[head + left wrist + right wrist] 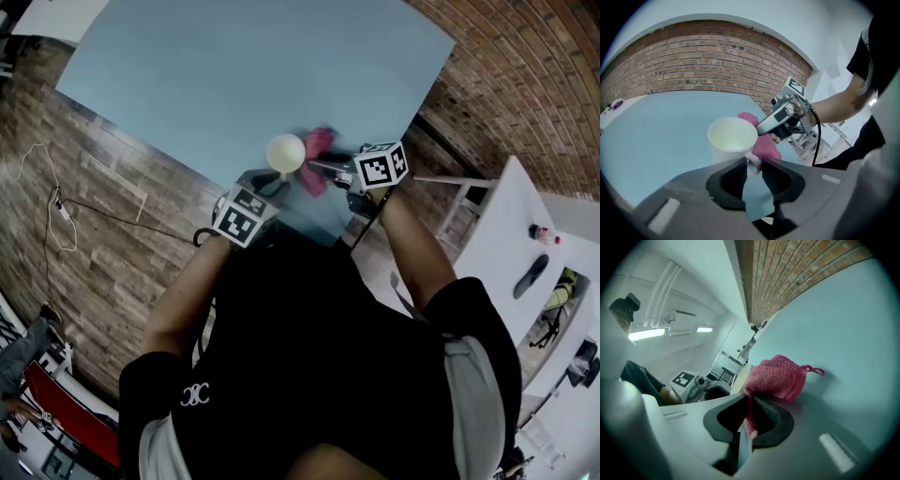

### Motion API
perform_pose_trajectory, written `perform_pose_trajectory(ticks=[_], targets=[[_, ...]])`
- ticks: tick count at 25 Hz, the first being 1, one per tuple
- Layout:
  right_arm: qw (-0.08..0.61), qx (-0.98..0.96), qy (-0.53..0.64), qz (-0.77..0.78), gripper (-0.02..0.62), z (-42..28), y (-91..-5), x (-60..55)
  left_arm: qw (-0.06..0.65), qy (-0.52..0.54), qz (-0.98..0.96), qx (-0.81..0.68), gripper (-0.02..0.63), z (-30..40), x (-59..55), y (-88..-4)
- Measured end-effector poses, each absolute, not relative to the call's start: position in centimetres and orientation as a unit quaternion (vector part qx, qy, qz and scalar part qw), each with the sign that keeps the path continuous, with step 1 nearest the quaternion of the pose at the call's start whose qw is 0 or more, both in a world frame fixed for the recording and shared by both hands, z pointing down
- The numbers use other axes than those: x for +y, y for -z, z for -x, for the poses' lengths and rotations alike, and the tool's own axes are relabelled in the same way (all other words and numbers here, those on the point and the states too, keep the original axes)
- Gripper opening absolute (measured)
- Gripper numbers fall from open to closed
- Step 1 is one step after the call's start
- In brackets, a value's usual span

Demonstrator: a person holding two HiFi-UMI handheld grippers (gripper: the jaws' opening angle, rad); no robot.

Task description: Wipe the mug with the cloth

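At the blue table [234, 75], you steady the white mug [732, 140] near the table's close edge. The pink cloth [780, 376] rests against the mug's side. Your left gripper [753, 165] is narrowly closed on the handle, and your right gripper [751, 401] pinches the cloth tight. Keep the handle grip firm, press the cloth flat, then sweep round wall and rim.

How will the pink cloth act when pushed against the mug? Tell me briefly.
Probably floppy: the cloth bunches in soft folds beyond the right tongs that pinch it. Likely light, since that one pinched edge seems to carry all of it. Its nubby terry surface should grip rather than slide on the smooth mug.
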State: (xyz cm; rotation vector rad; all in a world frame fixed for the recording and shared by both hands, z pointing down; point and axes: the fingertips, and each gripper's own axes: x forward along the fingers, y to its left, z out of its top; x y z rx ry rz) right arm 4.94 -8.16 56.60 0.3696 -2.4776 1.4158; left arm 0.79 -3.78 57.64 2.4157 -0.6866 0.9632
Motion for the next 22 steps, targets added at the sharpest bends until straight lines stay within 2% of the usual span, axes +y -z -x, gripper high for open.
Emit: perform_pose_trajectory(ticks=[2,4,5,13,17,22], targets=[[0.109,-0.849,-0.495,-0.15,0.038,-4.6,-56.5,-9.5,0.212,-0.351,-0.882,-0.233,0.105,-1.6,-3.2,-57.9],[0.095,-0.847,-0.497,-0.164,0.038,-4.0,-56.6,-10.8,0.198,-0.356,-0.886,-0.222,0.063,-2.5,-2.7,-58.5],[0.091,-0.846,-0.497,-0.169,0.038,-3.5,-56.5,-11.3,0.196,-0.356,-0.887,-0.219,0.063,-2.9,-2.7,-58.8],[0.102,-0.854,-0.474,-0.188,0.038,-2.0,-55.9,-14.5,0.202,-0.318,-0.9,-0.217,0.201,-3.3,-4.2,-57.1],[0.103,-0.854,-0.473,-0.191,0.038,-2.0,-55.9,-14.4,0.17,-0.304,-0.9,-0.262,0.227,0.5,-4.5,-56.3],[0.103,-0.852,-0.474,-0.197,0.038,-2.2,-56.0,-14.1,0.145,-0.299,-0.899,-0.285,0.318,5.3,-7.9,-56.5]])
